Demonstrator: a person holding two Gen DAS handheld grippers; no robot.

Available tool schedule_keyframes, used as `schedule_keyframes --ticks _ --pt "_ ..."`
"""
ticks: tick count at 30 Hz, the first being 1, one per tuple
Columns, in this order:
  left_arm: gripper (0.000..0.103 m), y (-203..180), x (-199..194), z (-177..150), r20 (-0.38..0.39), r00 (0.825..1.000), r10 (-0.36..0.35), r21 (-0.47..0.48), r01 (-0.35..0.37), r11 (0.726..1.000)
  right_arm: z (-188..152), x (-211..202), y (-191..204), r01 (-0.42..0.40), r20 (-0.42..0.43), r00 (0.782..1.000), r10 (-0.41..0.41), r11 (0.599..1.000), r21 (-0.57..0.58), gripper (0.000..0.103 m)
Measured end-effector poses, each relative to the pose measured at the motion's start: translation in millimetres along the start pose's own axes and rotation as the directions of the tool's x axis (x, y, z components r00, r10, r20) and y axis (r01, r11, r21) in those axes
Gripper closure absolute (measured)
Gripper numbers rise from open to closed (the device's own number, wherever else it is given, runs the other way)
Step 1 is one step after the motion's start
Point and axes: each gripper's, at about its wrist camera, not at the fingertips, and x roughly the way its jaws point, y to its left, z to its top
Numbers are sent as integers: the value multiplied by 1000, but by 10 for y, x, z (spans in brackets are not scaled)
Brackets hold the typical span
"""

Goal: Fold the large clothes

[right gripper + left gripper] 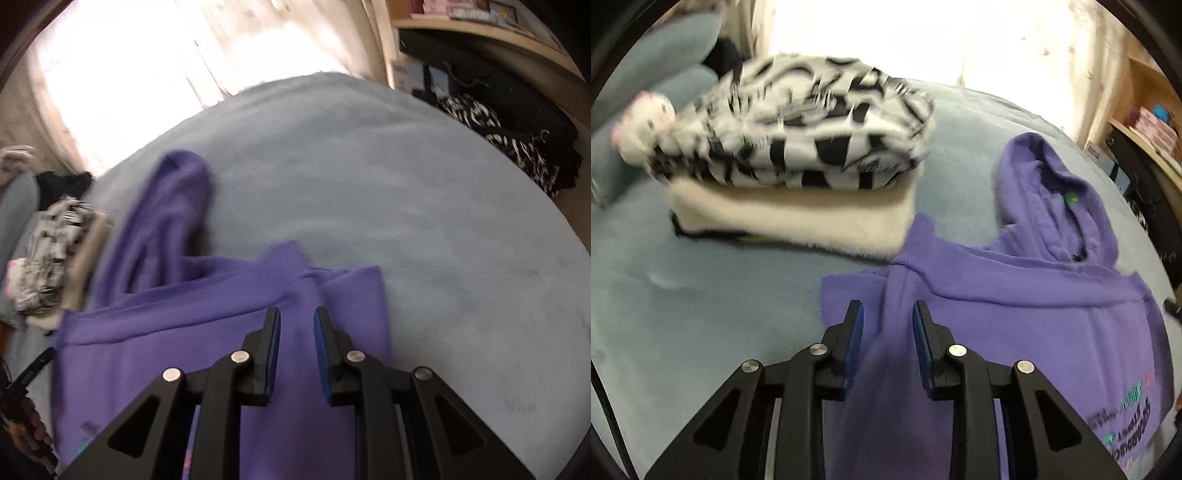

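Observation:
A purple hoodie (pixel 1034 295) lies flat on the grey-blue bed cover (pixel 683 295), hood (pixel 1052 184) pointing away, printed text near its lower right. Both sleeves are folded in over the body. My left gripper (pixel 887 314) is open, hovering over the folded left sleeve (pixel 897 288). In the right wrist view the hoodie (pixel 166 332) fills the lower left, hood (pixel 173 206) to the upper left. My right gripper (pixel 296 321) is open above the folded right sleeve (pixel 306 280). Neither gripper holds cloth.
A stack of folded clothes, black-and-white patterned (pixel 798 122) over cream fleece (pixel 790 218), sits left of the hoodie, also seen in the right wrist view (pixel 55 258). Pillows (pixel 665 55) lie at far left. Shelves and dark bags (pixel 498 110) stand beyond the bed's right edge.

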Motion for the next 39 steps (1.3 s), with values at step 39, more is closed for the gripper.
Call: schedule_keyframes --ticks 39 --pt "64 -24 -679 -983 -74 996 -52 -154 40 987 -1088 -487 -151 123 -108 985 -134 987 -104 90"
